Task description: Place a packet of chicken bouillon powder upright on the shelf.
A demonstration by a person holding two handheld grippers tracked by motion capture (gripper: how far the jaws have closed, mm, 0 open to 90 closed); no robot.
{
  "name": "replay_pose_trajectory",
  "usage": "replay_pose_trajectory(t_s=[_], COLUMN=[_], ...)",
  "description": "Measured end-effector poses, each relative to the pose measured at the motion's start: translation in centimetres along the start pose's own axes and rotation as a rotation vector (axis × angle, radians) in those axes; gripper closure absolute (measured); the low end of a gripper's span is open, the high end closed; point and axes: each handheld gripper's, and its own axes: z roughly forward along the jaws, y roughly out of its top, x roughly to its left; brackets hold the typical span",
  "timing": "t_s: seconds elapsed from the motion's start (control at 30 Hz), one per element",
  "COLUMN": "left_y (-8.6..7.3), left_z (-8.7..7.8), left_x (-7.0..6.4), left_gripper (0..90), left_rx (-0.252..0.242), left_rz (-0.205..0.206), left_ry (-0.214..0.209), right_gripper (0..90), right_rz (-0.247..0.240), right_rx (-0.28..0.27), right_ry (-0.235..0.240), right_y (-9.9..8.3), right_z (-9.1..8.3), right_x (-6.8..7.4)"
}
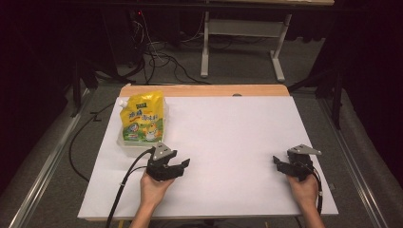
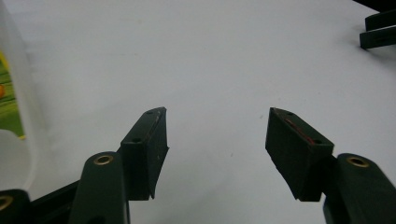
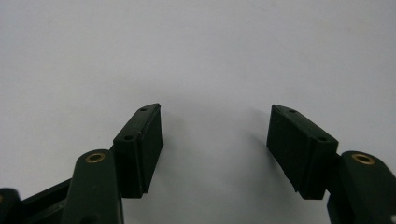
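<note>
While both hands rest low on the white sheet-covered table (image 1: 228, 142), I read the high view as the very start: nothing is gripped yet. My left gripper (image 1: 184, 164) lies just in front of the yellow and green plastic refill pouch with a white corner spout (image 1: 141, 118), near it but apart, its jaws aimed right across the table, not at the pouch. My right gripper (image 1: 276, 161) sits well apart at the far right, its jaws aimed left toward the middle. The pouch is at the table's back left, seated in what looks like a clear plastic tub (image 1: 124, 141). Its long axis runs bottom to top, leaning slightly, with the spout at the upper left corner, away from me.

Through the left gripper view, the jaws stand spread wide over bare white surface, nothing between them. A sliver of the pouch's green print (image 2: 9, 100) and the tub's translucent wall (image 2: 25, 93) show at the left edge, so the pouch lies off to that gripper's side. The other gripper's black jaw tips (image 2: 379, 31) show at the top right.

Through the right gripper view, the jaws are likewise spread apart over plain white table, holding nothing.

My judgement: the next move calls for swinging the left gripper round toward the pouch and approaching it squarely before pinching it.
</note>
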Motion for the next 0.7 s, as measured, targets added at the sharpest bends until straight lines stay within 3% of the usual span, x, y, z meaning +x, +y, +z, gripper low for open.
replay_pose_trajectory(t_s=[0.2, 0.3, 0.33, 0.37, 0.47, 0.7], left_y=[-0.4, -1.1, -1.1, -1.6, -1.8, -1.7], left_z=[1.9, 3.5, 3.5, 4.5, 4.9, 4.9], left_x=[-0.3, -0.5, -0.5, -0.6, -0.5, -0.2], left_gripper=[39.0, 38.5, 38.5, 38.2, 36.3, 35.5], left_rx=[0.023, 0.048, 0.048, 0.074, 0.095, 0.106], left_rz=[0.021, 0.057, 0.057, 0.085, 0.081, 0.055], left_ry=[0.033, 0.115, 0.115, 0.167, 0.190, 0.177], right_gripper=[36.1, 36.1, 36.1, 36.1, 36.0, 36.0], right_rz=[0.000, 0.000, 0.000, 0.002, 0.006, 0.000], right_rx=[0.000, 0.000, 0.000, 0.001, 0.003, 0.001], right_ry=[0.001, 0.001, 0.001, 0.001, 0.003, 0.000], right_y=[0.0, 0.0, 0.0, 0.0, 0.0, 0.0], right_z=[0.0, 0.0, 0.0, 0.0, 0.0, 0.0], right_x=[0.0, 0.0, 0.0, 0.0, 0.0, 0.0])
